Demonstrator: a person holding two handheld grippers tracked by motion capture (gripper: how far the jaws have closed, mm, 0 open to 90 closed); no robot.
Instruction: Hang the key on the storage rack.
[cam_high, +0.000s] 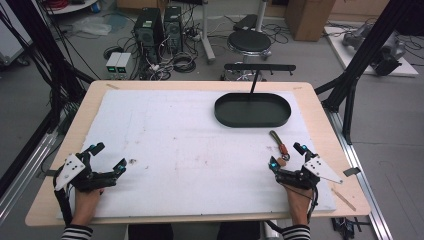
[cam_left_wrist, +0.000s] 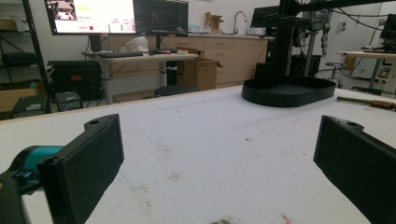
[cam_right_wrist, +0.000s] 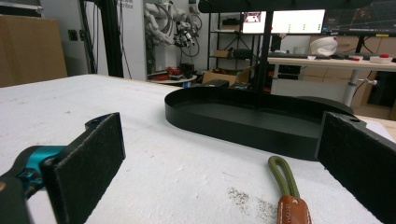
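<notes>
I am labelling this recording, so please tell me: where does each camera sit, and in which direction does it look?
High view: above the person's side, facing forward and down on the table; both forearms, left gripper and right gripper show.
Left gripper view: low over the white mat, facing the black tray; its open jaws show.
Right gripper view: low, facing the tray closely, key strap between open jaws.
All share the tray.

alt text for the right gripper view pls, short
The right tool's two black jaws stand wide open and empty over a white foam mat. Between them lies an olive cord loop with a brown leather tab, short of an empty black oval tray. Desks and monitors blur behind.
</notes>
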